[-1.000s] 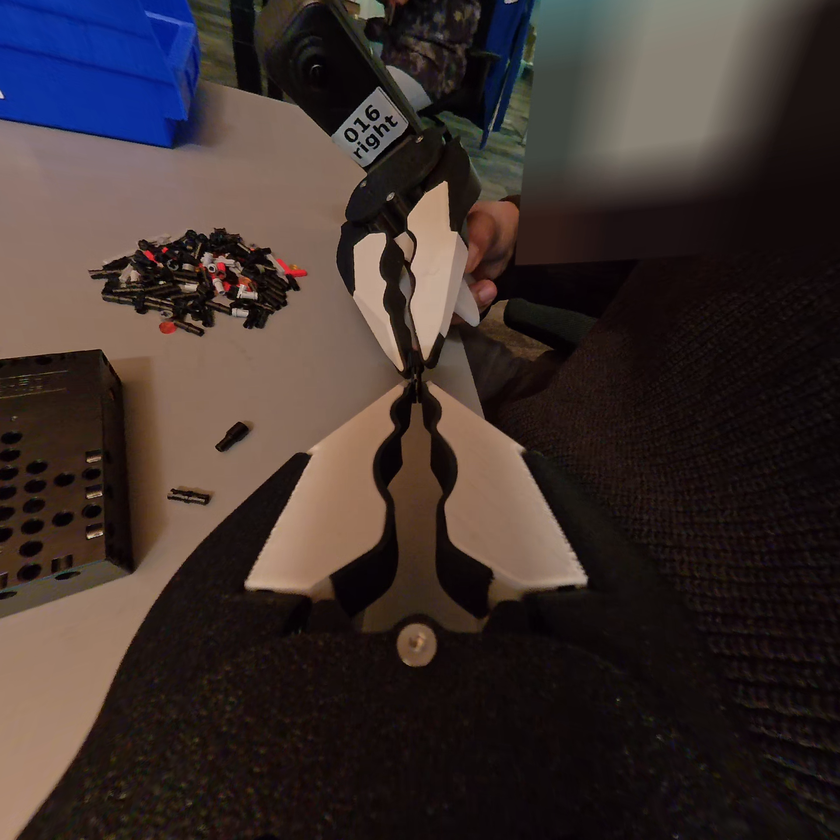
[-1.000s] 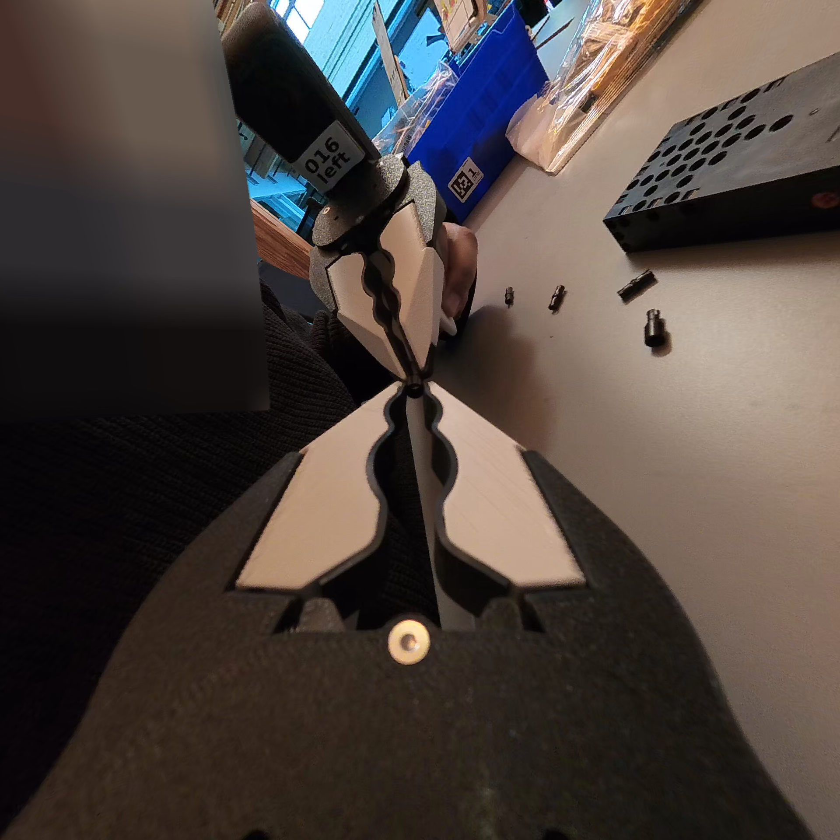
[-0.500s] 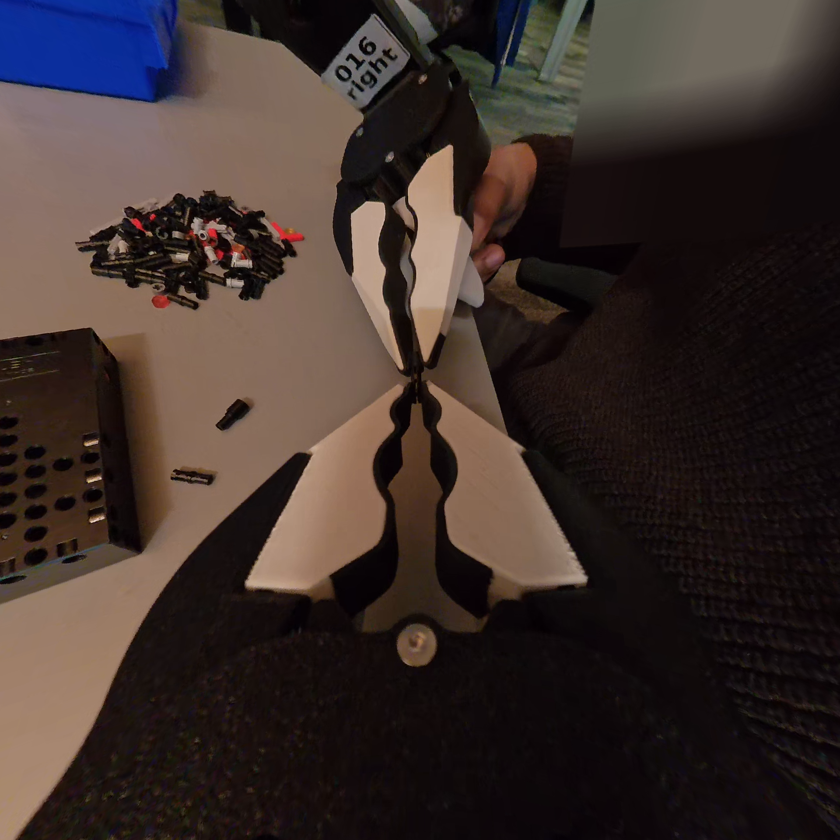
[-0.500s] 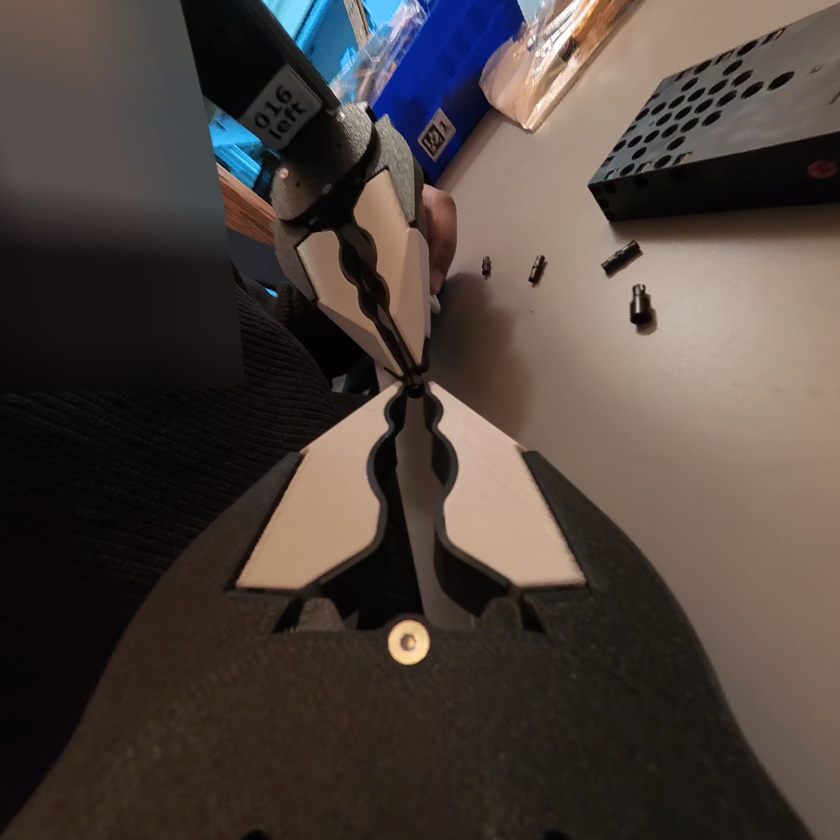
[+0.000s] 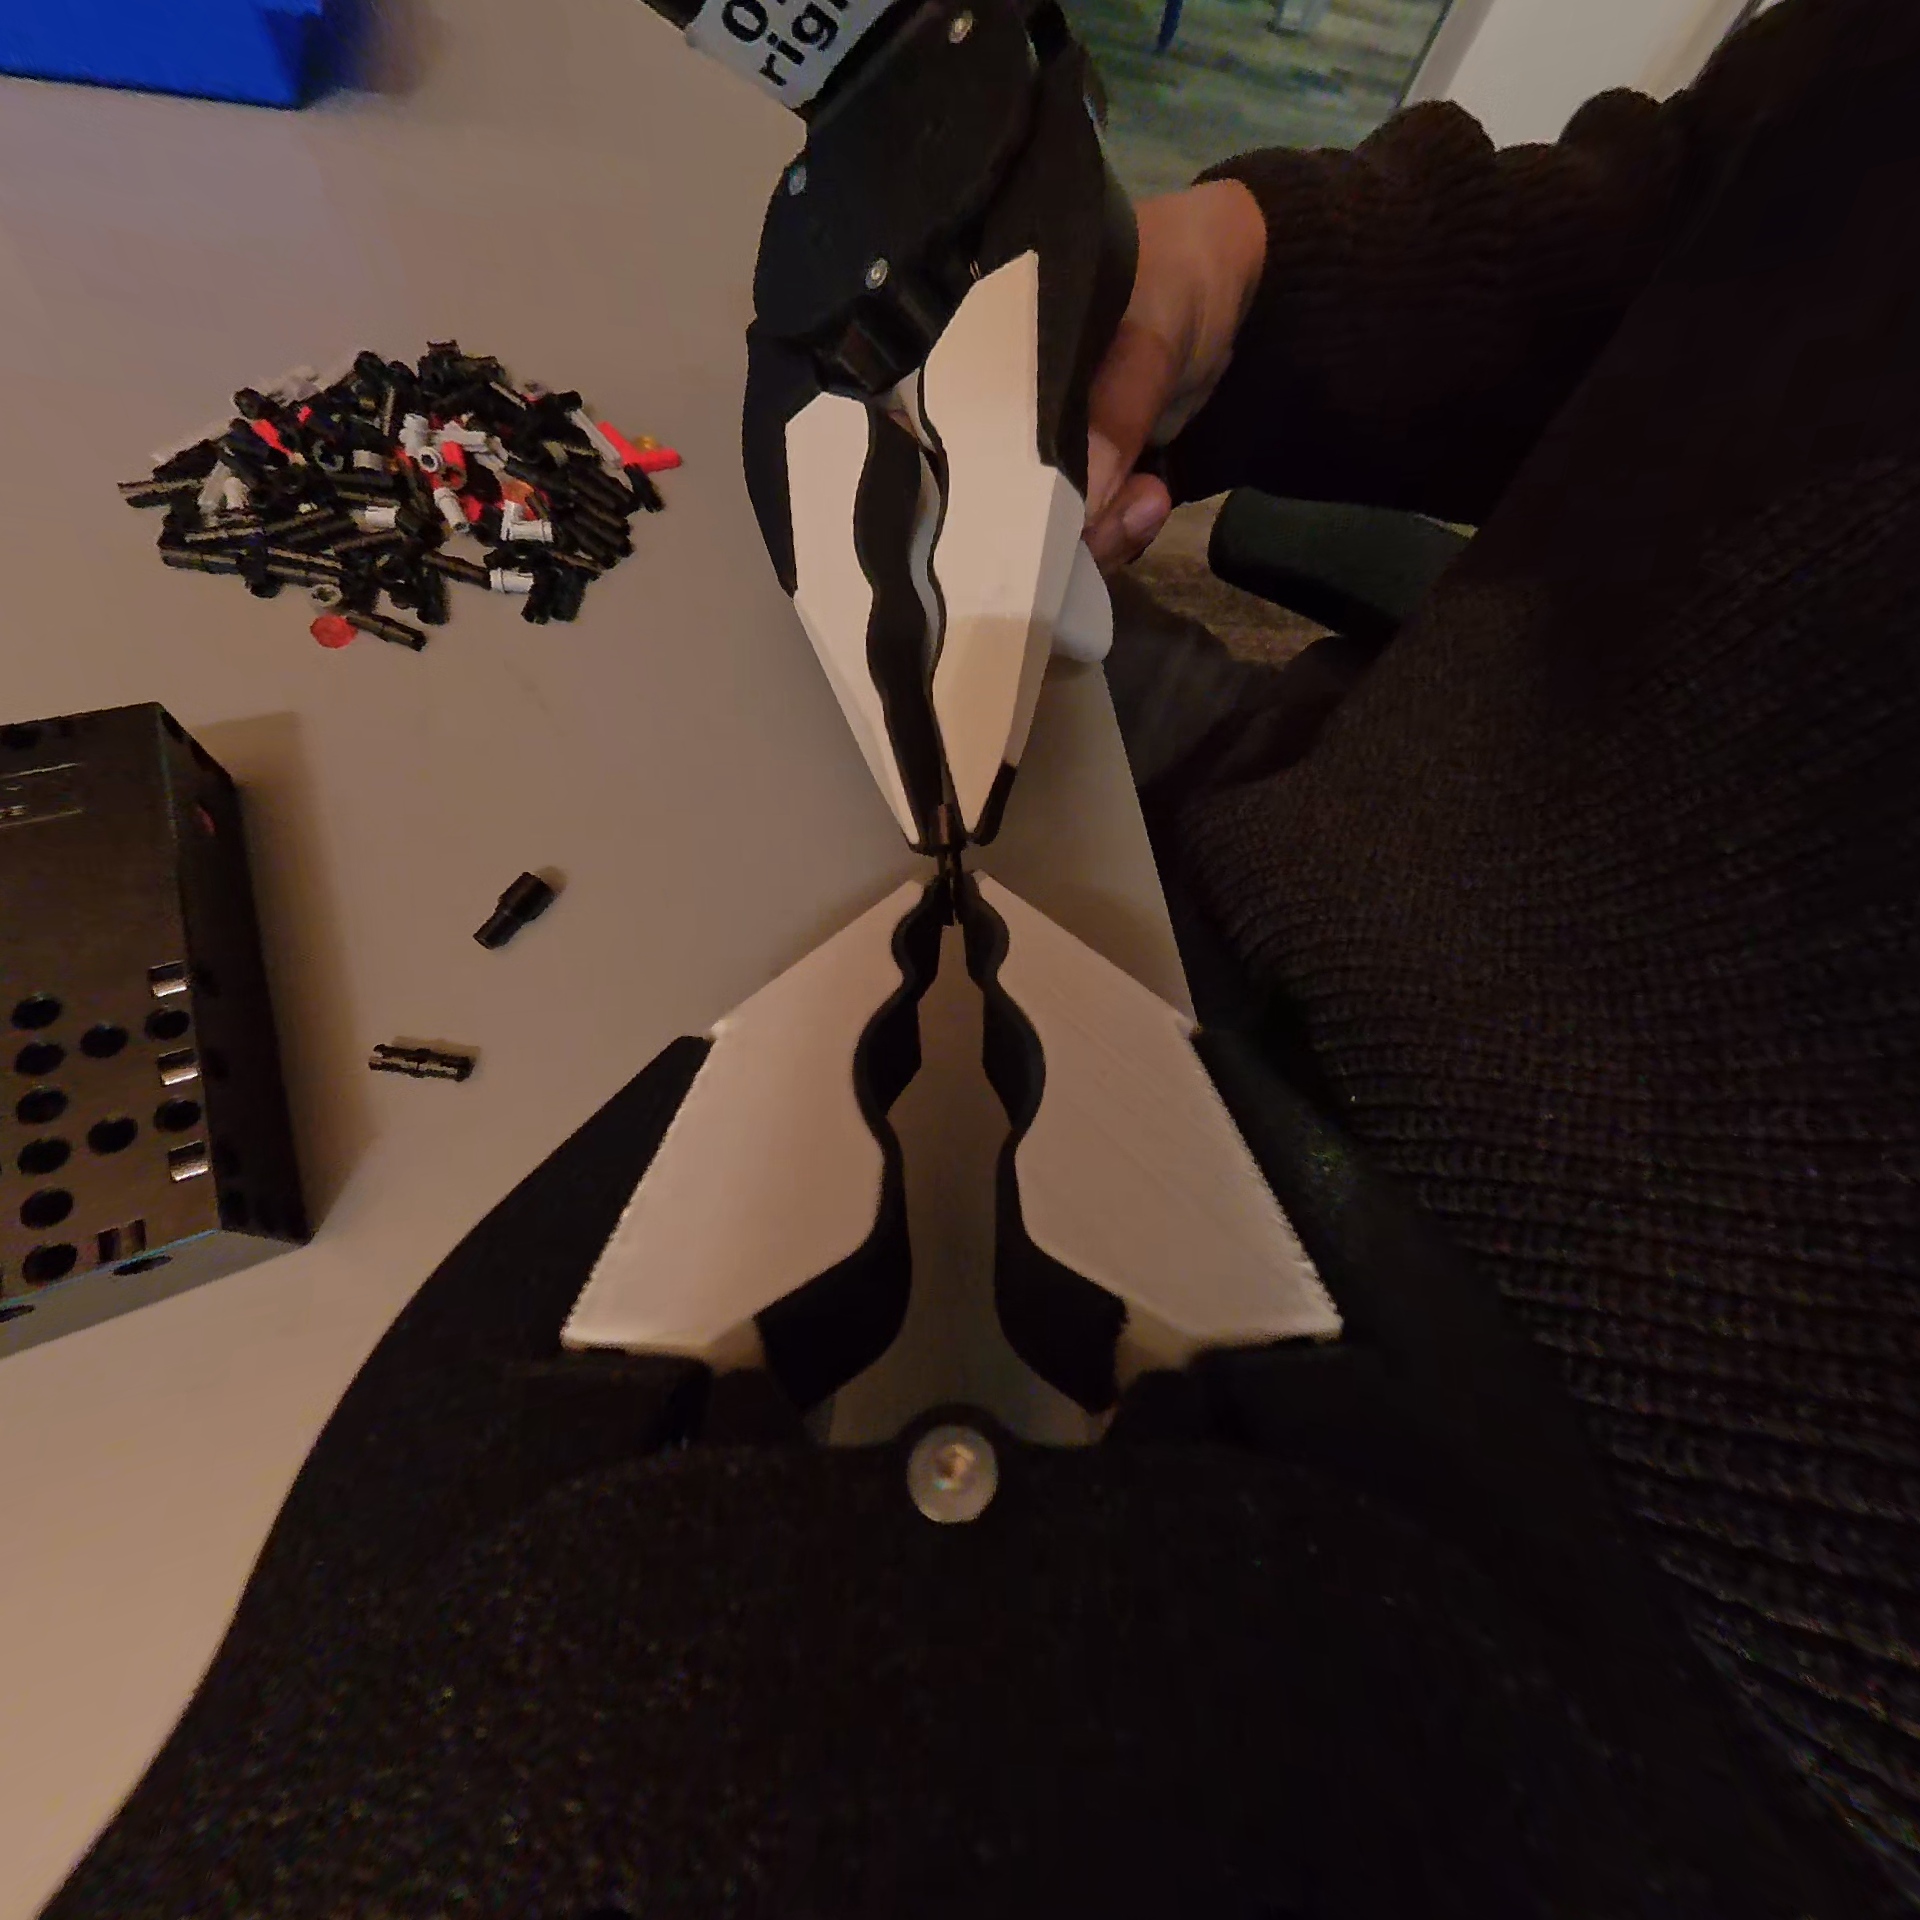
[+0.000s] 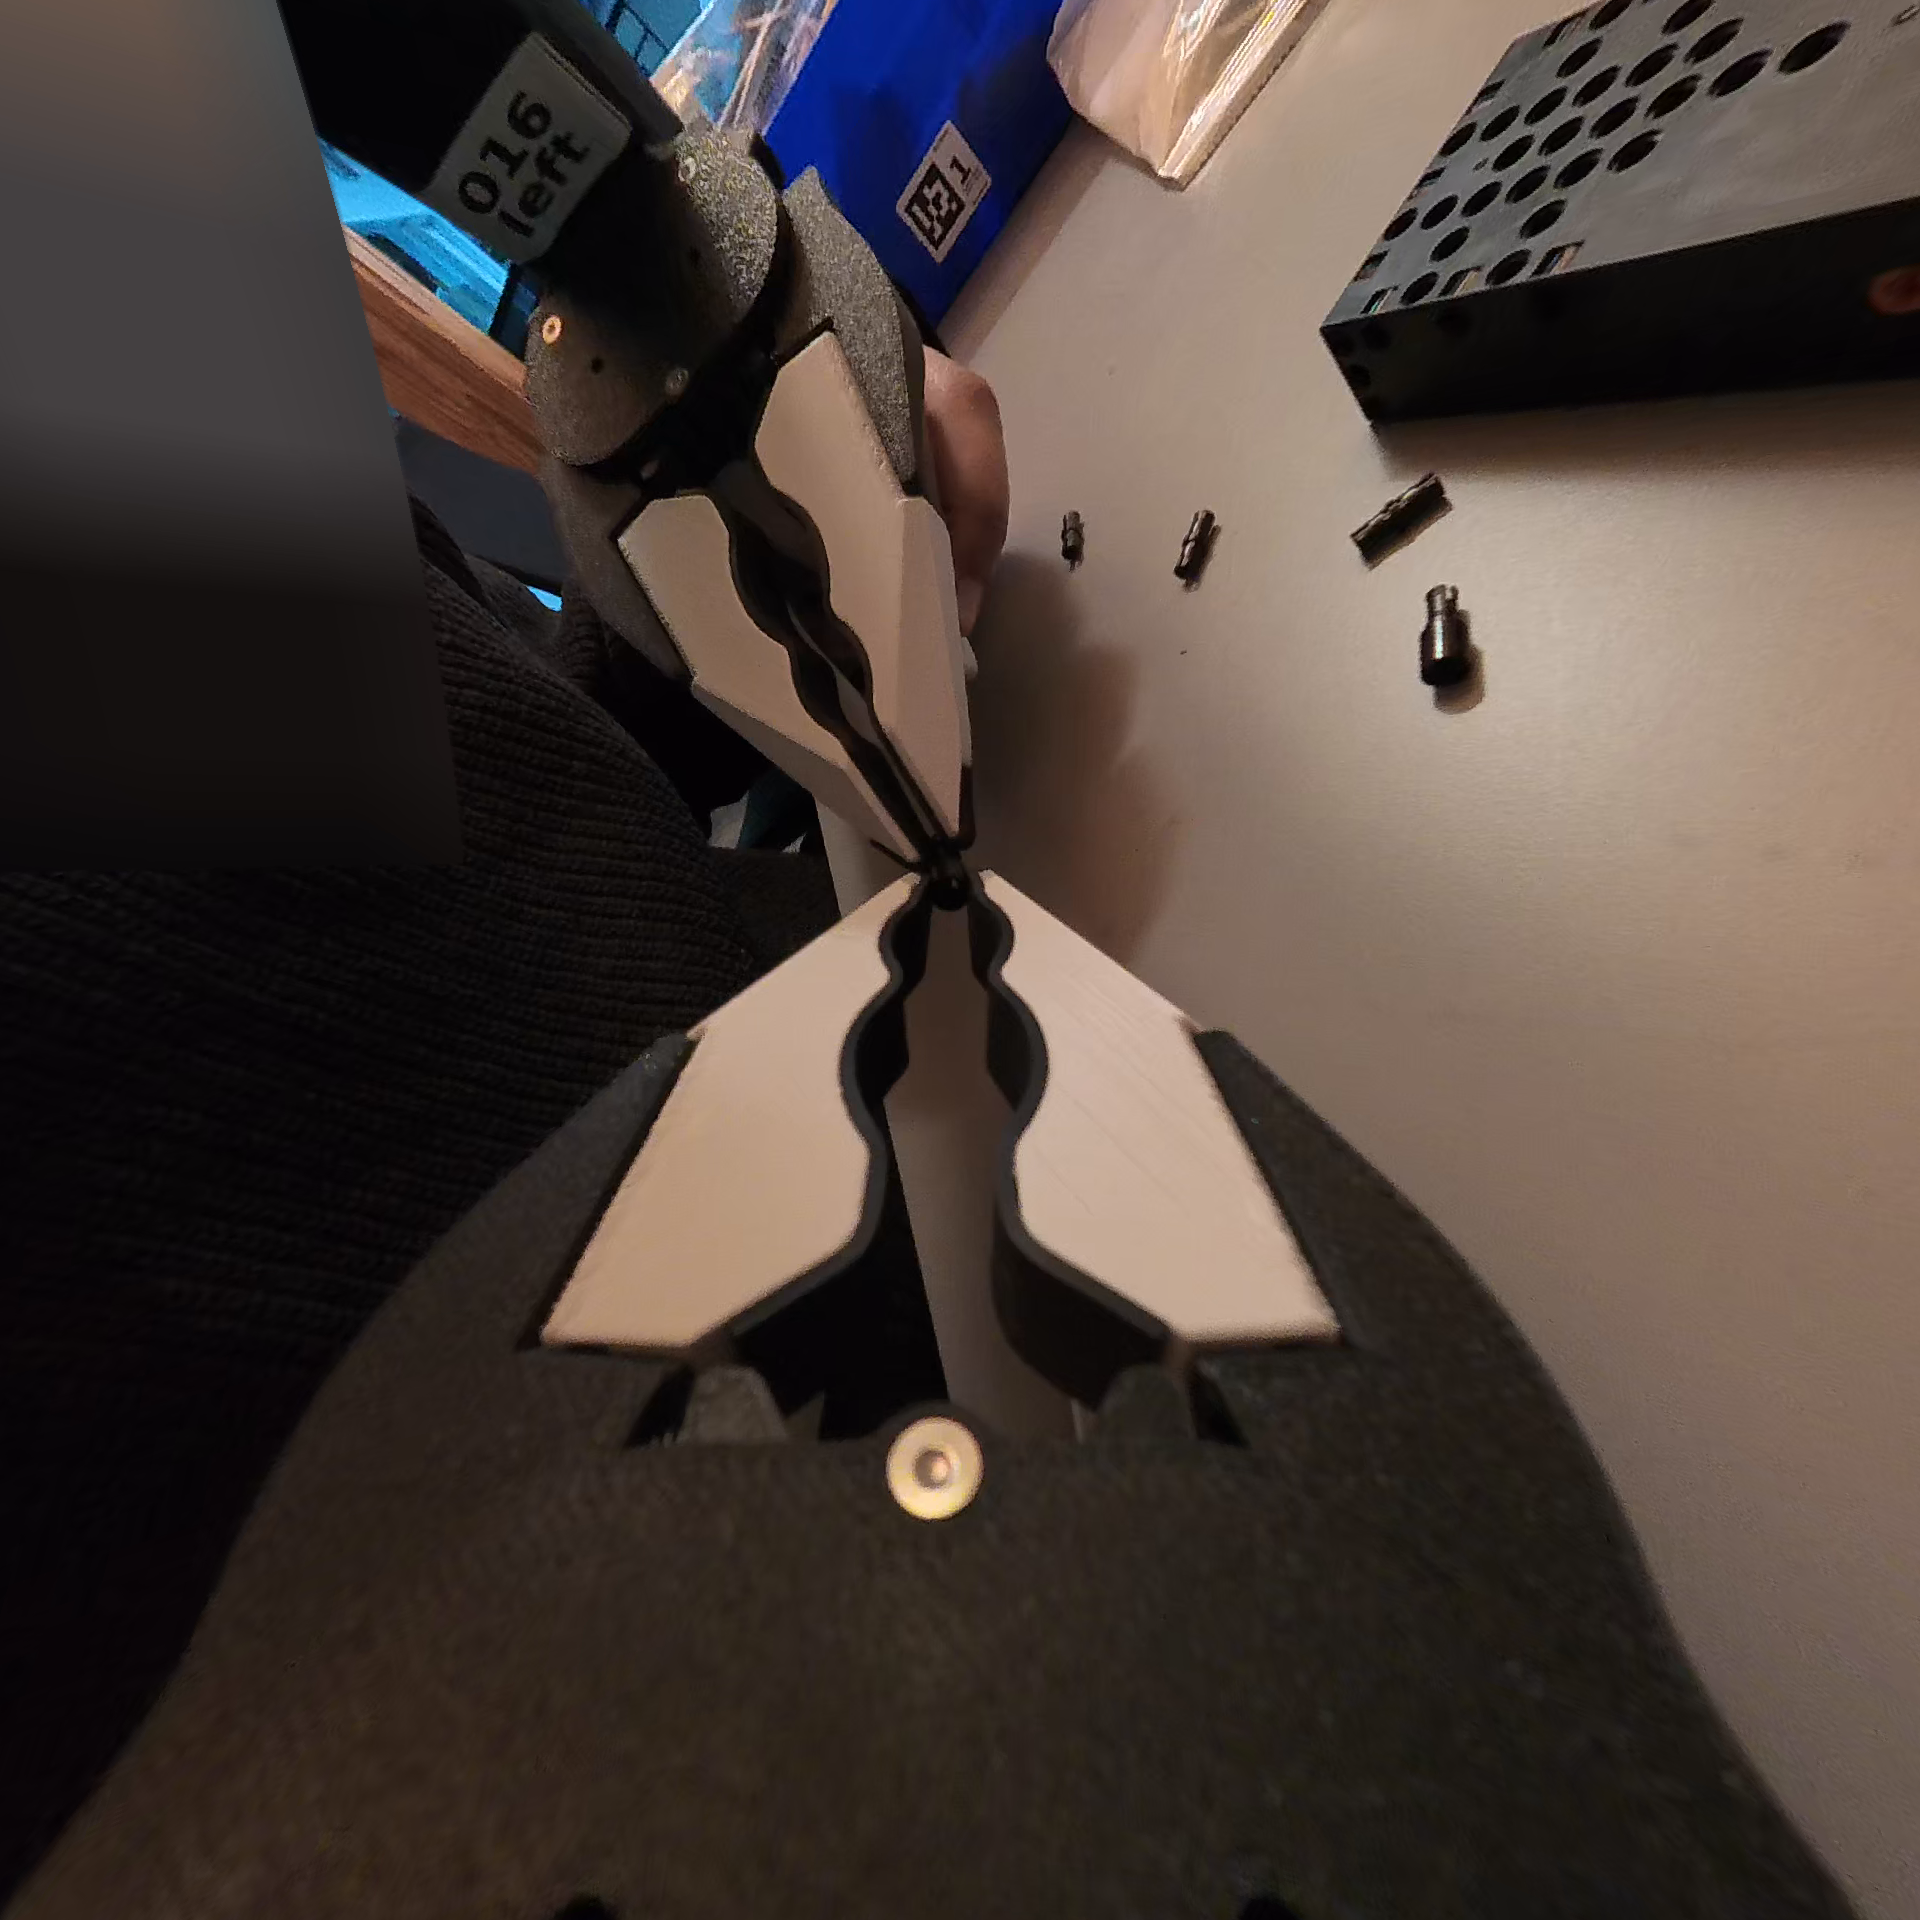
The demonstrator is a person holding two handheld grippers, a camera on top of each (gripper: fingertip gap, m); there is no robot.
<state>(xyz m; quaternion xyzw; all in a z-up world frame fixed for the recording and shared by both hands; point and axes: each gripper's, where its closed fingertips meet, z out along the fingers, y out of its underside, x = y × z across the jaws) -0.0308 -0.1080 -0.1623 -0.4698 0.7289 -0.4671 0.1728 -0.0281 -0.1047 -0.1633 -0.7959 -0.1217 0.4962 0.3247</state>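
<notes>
Over the front edge of a pale, smooth table (image 5: 520, 260) the left gripper (image 5: 948, 896) and the right gripper (image 5: 951, 831) are meeting tip to tip; each one is having two white, wedge-shaped fingers with black wavy inner pads, sitting in a black grainy body. Both pairs of fingers are pressing together at the tips, and a small black pin (image 5: 948, 860) is sitting between the two grippers; each gripper is grasping one end of it, above the table and not touching it. From the right wrist view the right gripper (image 6: 945, 896) is pointing at the left gripper (image 6: 940, 844), and the pin (image 6: 948, 881) is showing only as a small dark round spot. A hand (image 5: 1174, 343) in a dark knitted sleeve (image 5: 1558, 935) is holding the right gripper; another hand (image 6: 966, 468) is partly showing behind the left one. Each handle is carrying a white label with black writing.

On the table a pile of small pins (image 5: 405, 488), mostly black with some grey and red, is lying well apart from the grippers; nearer, a short stubby pin (image 5: 516, 910) and a longer ridged pin (image 5: 421, 1062) are lying alone. Beside them a black metal block (image 5: 104, 1039) with rows of round holes is resting flat. A blue plastic bin (image 6: 914, 104) with a square code sticker is standing at the far side, next to a clear plastic bag (image 6: 1174, 83).
</notes>
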